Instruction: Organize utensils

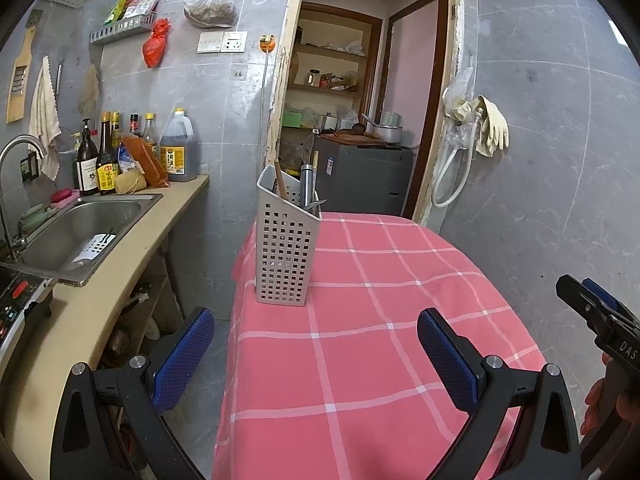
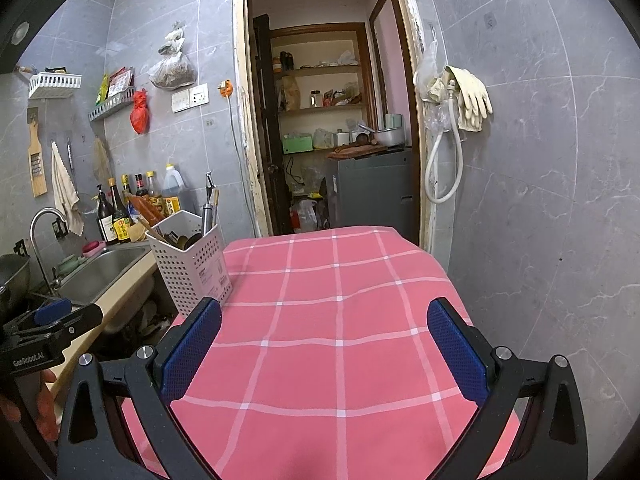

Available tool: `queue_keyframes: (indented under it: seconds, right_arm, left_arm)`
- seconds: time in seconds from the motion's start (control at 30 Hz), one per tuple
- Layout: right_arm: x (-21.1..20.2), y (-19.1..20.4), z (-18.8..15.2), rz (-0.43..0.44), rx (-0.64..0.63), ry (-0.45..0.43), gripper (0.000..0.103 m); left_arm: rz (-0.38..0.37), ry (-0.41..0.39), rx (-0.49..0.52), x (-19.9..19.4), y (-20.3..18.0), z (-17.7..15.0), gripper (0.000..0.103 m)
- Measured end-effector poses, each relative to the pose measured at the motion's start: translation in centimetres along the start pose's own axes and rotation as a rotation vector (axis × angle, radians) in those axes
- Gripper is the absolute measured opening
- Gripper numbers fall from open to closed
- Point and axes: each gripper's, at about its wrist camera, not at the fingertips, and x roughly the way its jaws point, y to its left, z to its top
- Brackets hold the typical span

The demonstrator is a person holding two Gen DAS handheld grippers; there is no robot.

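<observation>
— So, where do the utensils stand?
— In the perforated holder, upright on the far left edge of the pink checked tabletop, beside the sink.
— And the fingers?
— Left gripper and right gripper both spread wide, empty, low over the near cloth.

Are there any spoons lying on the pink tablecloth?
No, the pink tablecloth is bare; the utensils all stand inside the white basket.
</observation>
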Motion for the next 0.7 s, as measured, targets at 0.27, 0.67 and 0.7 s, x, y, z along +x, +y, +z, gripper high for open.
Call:
queue_keyframes:
  seconds: [0.27,0.67,0.7]
  right_arm:
    - [0.41,0.17,0.14,-0.001,-0.003,0.005,0.101]
    - [0.75,0.32,0.06,0.0,-0.002,0.008,0.101]
    - [0.76,0.32,0.08,0.0,-0.002,0.008,0.101]
  left_arm:
    - [0.0,-0.003,-0.001,0.06,0.18,0.1,0.102]
    - [-0.002,-0.003,-0.001,0.1,0.36,0.13,0.102]
    - [-0.003,-0.003,-0.001,0.11,0.38,0.14,0.102]
